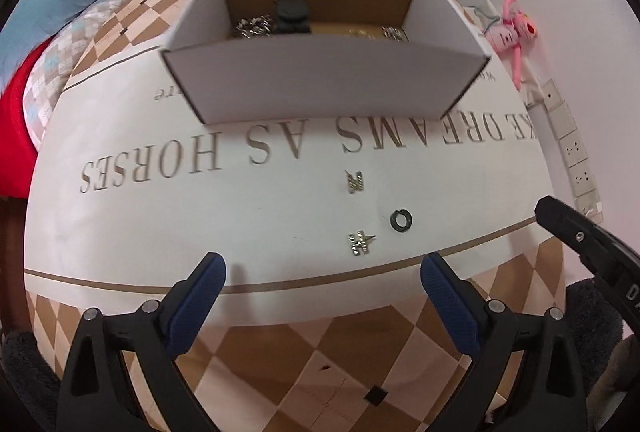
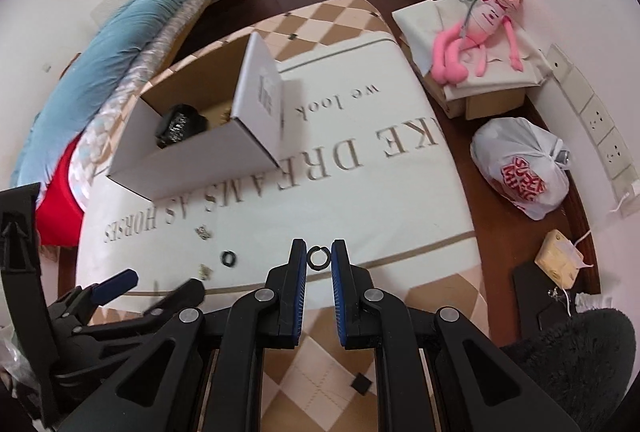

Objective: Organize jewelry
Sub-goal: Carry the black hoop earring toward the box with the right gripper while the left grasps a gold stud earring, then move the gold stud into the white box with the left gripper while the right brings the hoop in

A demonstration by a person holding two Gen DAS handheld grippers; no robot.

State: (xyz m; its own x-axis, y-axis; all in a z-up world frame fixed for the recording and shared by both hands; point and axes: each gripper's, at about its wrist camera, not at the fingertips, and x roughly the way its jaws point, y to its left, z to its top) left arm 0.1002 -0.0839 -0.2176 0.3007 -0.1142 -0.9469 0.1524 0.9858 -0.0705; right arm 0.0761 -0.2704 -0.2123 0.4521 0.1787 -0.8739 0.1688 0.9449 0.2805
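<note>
My right gripper is shut on a black ring, held between its fingertips above the white tablecloth. A second black ring lies on the cloth, also in the right wrist view. Two gold pieces lie near it, one farther and one nearer. My left gripper is open and empty, just short of these pieces. An open white cardboard box stands beyond, holding a black watch and metal chains. The box also shows in the right wrist view.
The table has a checkered border. A bed with a blue quilt is at the left. A pink plush toy on boxes, a white plastic bag and wall sockets are at the right.
</note>
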